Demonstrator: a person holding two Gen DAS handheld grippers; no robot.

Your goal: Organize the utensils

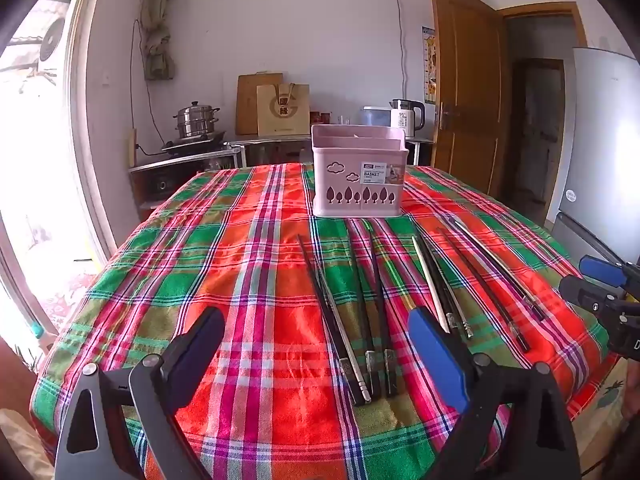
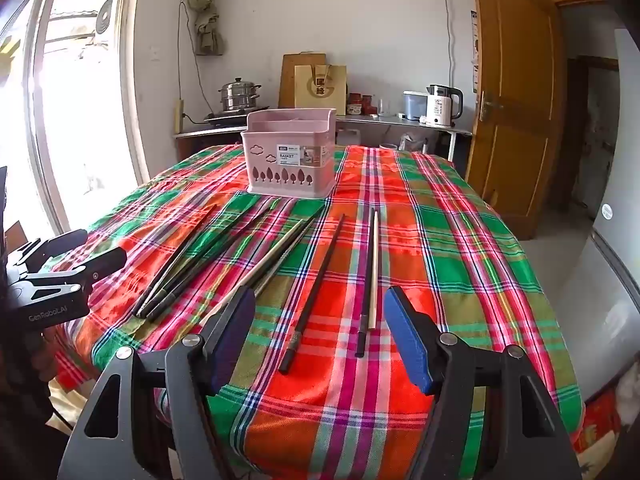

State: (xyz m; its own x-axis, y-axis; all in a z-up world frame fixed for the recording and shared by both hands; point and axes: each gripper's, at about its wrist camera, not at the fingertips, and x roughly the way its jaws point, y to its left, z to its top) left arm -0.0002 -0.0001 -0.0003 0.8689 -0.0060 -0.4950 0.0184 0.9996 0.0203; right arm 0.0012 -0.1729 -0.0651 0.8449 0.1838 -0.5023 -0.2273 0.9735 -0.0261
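Several chopsticks, mostly black with one pale wooden and some metal, lie fanned on the plaid tablecloth [image 1: 260, 264], in the left wrist view [image 1: 362, 320] and the right wrist view [image 2: 316, 280]. A pink plastic utensil basket [image 1: 358, 172] stands upright behind them at the table's far side; it also shows in the right wrist view [image 2: 290, 154]. My left gripper [image 1: 316, 332] is open and empty above the near ends of the left chopsticks. My right gripper [image 2: 320, 312] is open and empty above the right chopsticks. Each gripper shows at the other view's edge.
The table's near edge lies just below both grippers. Behind the table a counter [image 2: 400, 122] holds a steel pot [image 1: 197, 120], a paper bag [image 1: 283, 109] and a kettle [image 2: 442, 106]. A wooden door [image 2: 510, 100] stands open at the right; a window is at the left.
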